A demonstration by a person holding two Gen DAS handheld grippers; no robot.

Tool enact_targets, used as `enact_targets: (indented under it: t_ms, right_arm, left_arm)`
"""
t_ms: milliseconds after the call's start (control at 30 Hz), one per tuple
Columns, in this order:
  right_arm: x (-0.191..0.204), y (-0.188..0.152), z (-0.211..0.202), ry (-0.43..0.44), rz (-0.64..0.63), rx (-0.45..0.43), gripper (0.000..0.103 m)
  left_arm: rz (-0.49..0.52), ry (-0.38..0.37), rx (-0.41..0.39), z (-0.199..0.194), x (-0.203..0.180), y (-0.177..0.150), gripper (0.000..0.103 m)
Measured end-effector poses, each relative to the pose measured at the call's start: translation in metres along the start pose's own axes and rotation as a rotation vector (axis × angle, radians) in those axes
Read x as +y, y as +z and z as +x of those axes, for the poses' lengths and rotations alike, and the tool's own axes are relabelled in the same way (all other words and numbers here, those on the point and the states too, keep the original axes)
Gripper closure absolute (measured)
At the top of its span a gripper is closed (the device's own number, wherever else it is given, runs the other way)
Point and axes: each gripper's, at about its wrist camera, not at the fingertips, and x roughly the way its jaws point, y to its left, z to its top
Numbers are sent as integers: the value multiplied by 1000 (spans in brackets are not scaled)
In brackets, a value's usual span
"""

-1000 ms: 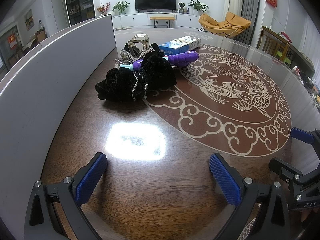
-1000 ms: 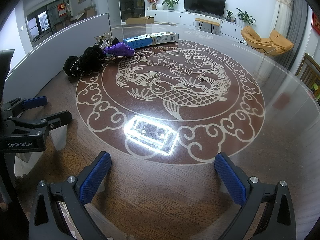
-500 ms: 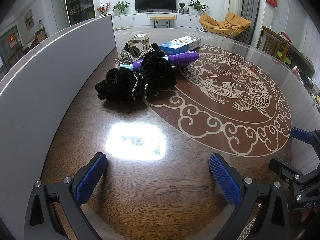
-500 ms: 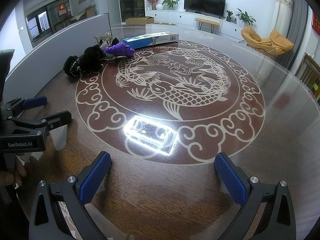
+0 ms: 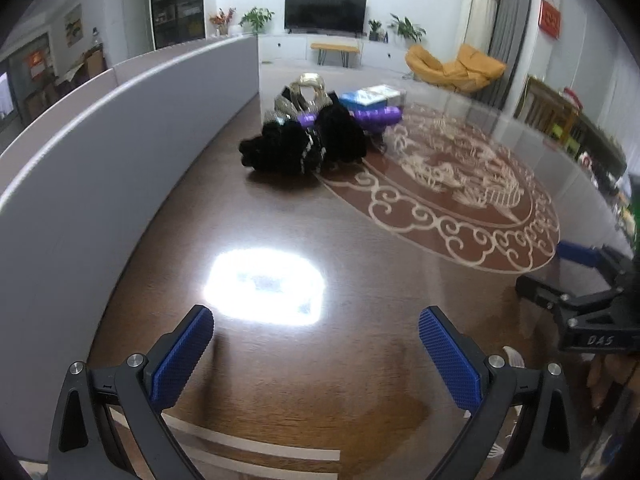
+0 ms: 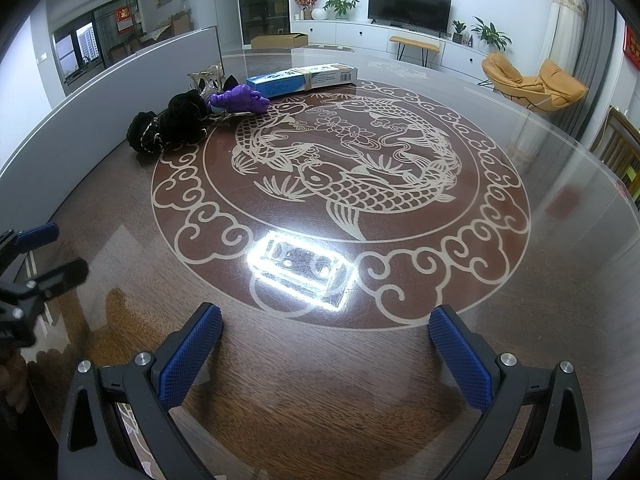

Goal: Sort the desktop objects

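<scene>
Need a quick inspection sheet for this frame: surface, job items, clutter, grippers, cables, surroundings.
Surface: glossy round dark wooden table with carp inlay, bright lamp glare near the front.
Job's things: black fuzzy fabric bundle, purple plastic toy, long blue cardboard box and silver glittery buckle piece, clustered at the far left by the grey partition panel.
Clutter: nothing seen.
Grippers: left gripper open, empty; right gripper open, empty; both low over the near edge.
Cables: nothing seen.
Surroundings: living room, black television, orange lounge chair, potted plants.
</scene>
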Motion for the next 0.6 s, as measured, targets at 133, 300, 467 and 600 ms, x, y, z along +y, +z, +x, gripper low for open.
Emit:
enact_targets:
  t_ms: [133, 300, 467, 600]
  right_arm:
    - [0, 0, 0, 0, 0, 0, 0]
    - [0, 0, -1, 0, 0, 0, 0]
    - [0, 0, -1, 0, -2, 1, 0]
    - [8, 22, 15, 64, -62, 52, 0]
  left_arm:
    - [37, 31, -68, -17, -3, -1, 0]
    - [55, 31, -67, -30, -2, -10, 0]
    - [62, 41, -65, -35, 9, -14, 0]
    - [24, 46, -55, -32, 20, -14, 0]
